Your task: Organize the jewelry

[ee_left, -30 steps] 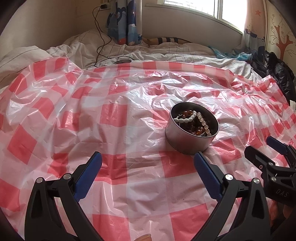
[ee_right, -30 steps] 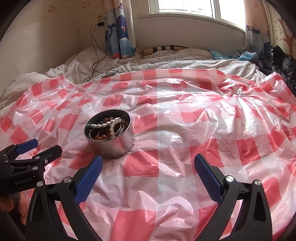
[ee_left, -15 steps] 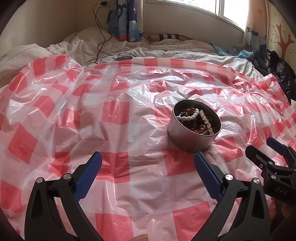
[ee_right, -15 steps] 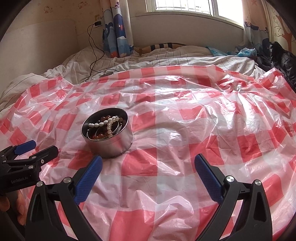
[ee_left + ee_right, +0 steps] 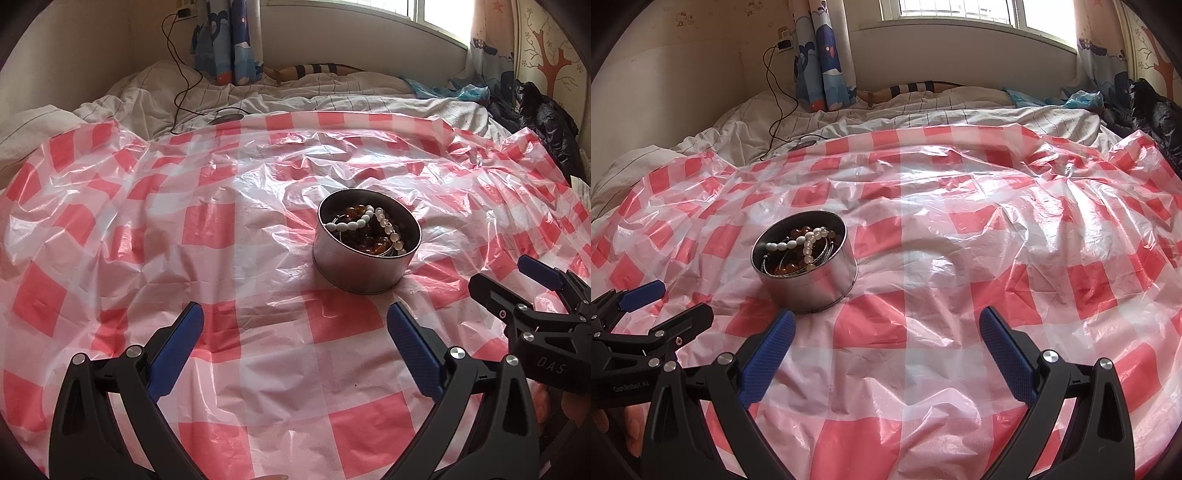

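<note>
A round metal tin [image 5: 360, 271] stands upright on a red-and-white checked plastic sheet [image 5: 147, 240]. It holds white bead bracelets [image 5: 354, 223] and amber beads [image 5: 364, 240]. In the right wrist view the tin [image 5: 812, 284] sits left of centre. My left gripper [image 5: 295, 336] is open and empty, just short of the tin. My right gripper [image 5: 886, 339] is open and empty, with the tin beyond its left finger. Each gripper shows in the other's view: the right one [image 5: 517, 284], the left one [image 5: 670, 304].
The sheet covers a bed with white striped bedding [image 5: 332, 92] at the back. A black charger cable [image 5: 181, 74] runs down from a wall socket. A blue curtain [image 5: 229, 40] hangs under the window. Dark clothing [image 5: 546, 122] lies at the right edge.
Both grippers have tilted up and drawn back slightly, so the tin sits lower in both views. Both stay open and empty. The tin has not moved.
</note>
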Demonstrator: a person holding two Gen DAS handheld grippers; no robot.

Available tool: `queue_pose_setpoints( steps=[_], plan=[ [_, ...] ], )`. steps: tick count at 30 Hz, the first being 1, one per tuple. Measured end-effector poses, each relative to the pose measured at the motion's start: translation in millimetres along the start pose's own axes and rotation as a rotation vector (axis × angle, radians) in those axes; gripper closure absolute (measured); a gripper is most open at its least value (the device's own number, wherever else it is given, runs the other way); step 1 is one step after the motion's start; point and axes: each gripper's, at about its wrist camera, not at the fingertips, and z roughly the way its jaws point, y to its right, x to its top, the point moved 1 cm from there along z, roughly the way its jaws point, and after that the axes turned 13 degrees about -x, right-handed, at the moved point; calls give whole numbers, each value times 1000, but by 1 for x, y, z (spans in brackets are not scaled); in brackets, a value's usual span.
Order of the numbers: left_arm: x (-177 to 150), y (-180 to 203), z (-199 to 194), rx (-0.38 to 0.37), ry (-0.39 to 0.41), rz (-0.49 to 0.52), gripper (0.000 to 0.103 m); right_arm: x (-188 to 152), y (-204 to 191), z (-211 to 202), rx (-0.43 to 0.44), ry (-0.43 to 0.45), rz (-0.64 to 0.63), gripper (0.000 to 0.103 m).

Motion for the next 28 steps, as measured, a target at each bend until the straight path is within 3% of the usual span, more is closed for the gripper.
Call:
queue_pose_setpoints(
  steps=[9,12,16,20,23,28],
  plan=[
    [-5,-1,4,8,-26,-21,8,0,1,0,0,-1,0,8],
    [-7,-3,1,-63,-5,-56,8,0,0,1,1,-1,0,8],
    [-6,-4,-5,-98,22,-67,8,0,0,1,1,-2,3,8],
    [-6,-1,-3,-37,17,-42,8,0,0,1,-1,-2,3,8],
    [-4,-3,4,19,-36,-36,8,-2,-2,1,-4,-1,6,8],
    [-7,-3,9,26,-68,-20,8,-3,-3,1,-6,-7,9,8]
  ],
)
